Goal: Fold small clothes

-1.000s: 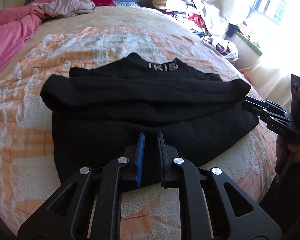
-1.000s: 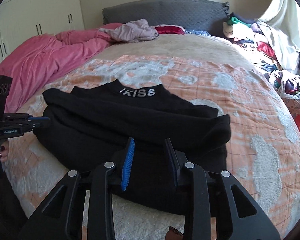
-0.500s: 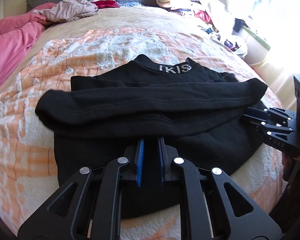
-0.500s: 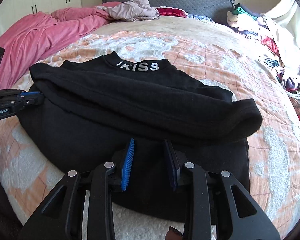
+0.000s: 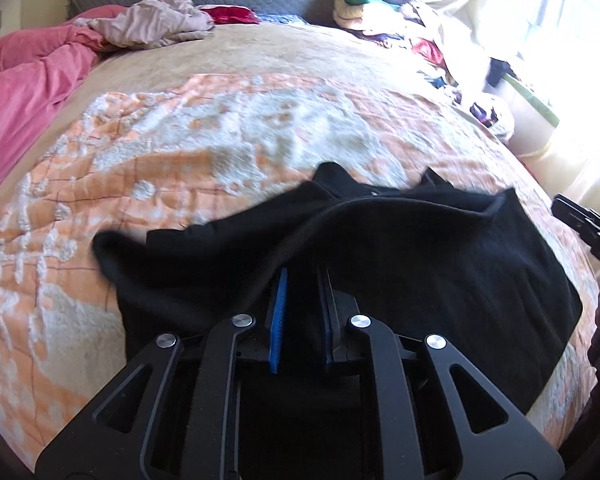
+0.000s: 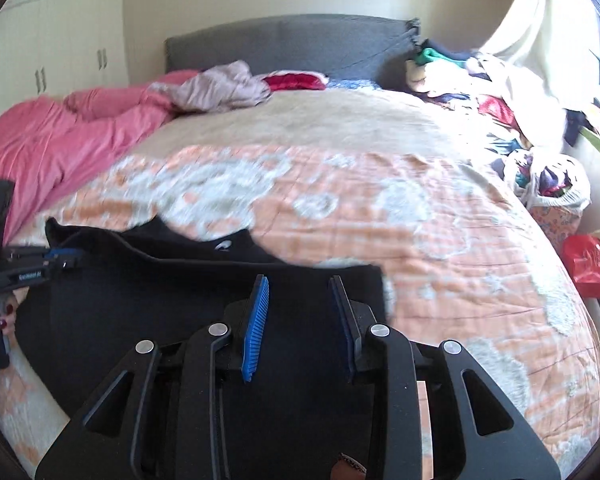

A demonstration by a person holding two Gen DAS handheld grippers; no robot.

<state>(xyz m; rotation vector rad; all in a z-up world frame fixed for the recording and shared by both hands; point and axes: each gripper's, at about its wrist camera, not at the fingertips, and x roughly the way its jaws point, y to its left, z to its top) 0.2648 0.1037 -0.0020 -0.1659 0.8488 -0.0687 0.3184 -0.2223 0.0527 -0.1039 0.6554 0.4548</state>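
Note:
A black top point(image 5: 420, 248) lies on the orange and white bedspread point(image 5: 180, 152), its lower part lifted and carried up toward the collar, which is mostly covered. My left gripper point(image 5: 303, 276) is shut on the black top's hem; it also shows at the left of the right wrist view point(image 6: 66, 258). My right gripper point(image 6: 300, 284) holds the other side of the hem of the top point(image 6: 160, 300), with black cloth between its blue pads point(image 6: 258, 312). Its body shows at the right edge of the left wrist view point(image 5: 592, 228).
A pink duvet point(image 6: 60, 140) and a crumpled mauve garment point(image 6: 220, 88) lie at the bed's far left by the grey headboard point(image 6: 292, 44). A heap of clothes point(image 6: 480, 88) sits at the far right. A red bag point(image 6: 588, 260) lies beside the bed.
Both grippers have lifted the hem and moved it forward over the folded sleeves toward the collar. The "IKISS" lettering is now almost covered.

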